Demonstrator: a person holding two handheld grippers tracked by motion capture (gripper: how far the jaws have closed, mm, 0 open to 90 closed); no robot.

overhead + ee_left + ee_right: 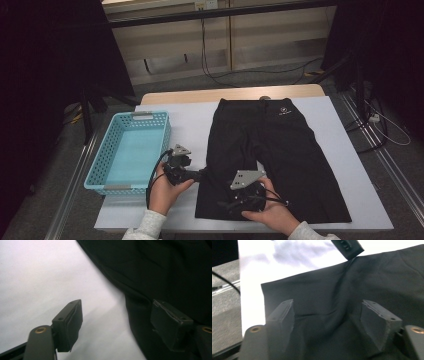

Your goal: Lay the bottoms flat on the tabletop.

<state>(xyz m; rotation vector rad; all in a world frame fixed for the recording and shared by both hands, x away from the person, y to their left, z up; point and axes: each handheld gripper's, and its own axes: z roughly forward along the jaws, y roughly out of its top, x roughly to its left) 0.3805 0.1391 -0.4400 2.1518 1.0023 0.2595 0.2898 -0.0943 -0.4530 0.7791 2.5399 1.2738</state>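
A pair of black fabric shorts lies spread flat on the white sheet that covers the light wooden table, with the waistband at the far edge and the two legs pointing toward the person. To the left of the shorts, a light blue perforated plastic basket stands on the table's left part, apart from the cloth. The left gripper sits between basket and shorts at the outer edge of the left leg, while the right gripper rests over that leg's near hem, in front and to the right of the left one.
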